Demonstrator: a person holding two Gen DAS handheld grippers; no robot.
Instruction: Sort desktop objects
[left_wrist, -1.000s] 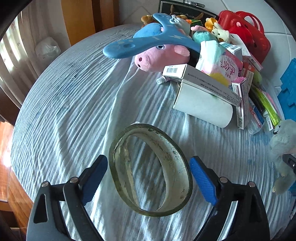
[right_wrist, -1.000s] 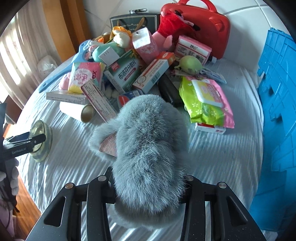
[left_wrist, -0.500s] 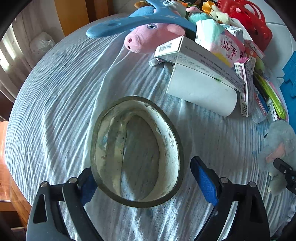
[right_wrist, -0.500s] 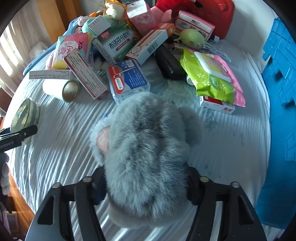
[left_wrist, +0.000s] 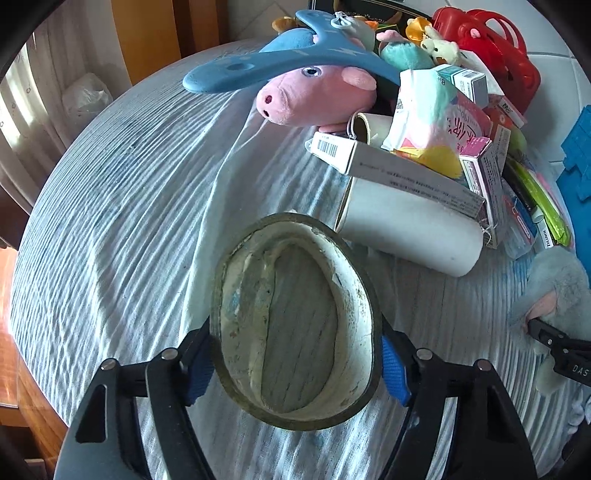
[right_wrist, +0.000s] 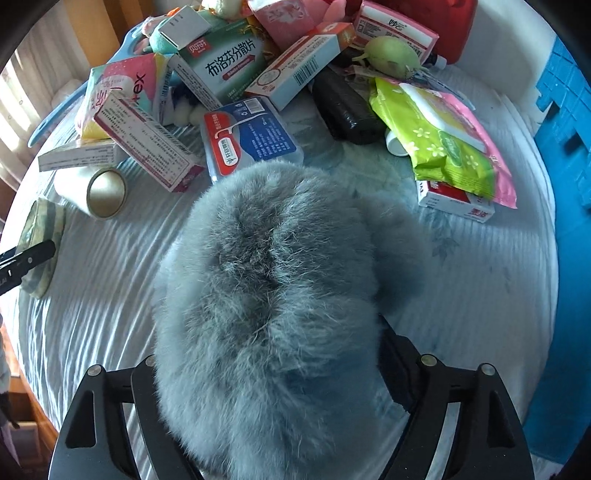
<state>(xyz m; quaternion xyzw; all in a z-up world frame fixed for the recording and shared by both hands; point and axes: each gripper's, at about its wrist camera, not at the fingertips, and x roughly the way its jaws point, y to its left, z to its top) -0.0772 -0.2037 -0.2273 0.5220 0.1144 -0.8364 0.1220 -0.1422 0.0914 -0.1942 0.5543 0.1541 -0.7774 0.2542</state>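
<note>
Each hand-held gripper (left_wrist: 295, 365) has black arms, silver screws and blue pads (left_wrist: 394, 371).

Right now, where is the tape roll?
In the left wrist view the tape roll sits low and central between the left gripper's blue pads, just before the white tube.

This is a room in a home. A round table (left_wrist: 122, 206) under a pale striped cloth carries a household jumble: a pink pig plush (left_wrist: 317, 98), medicine boxes (right_wrist: 229, 66), a pack of wet wipes (right_wrist: 443, 136) and a red toy case (left_wrist: 491, 48). A sheer curtain (left_wrist: 22, 122), wooden furniture (left_wrist: 147, 33) and a white tiled wall (left_wrist: 554, 40) stand behind it.
</note>
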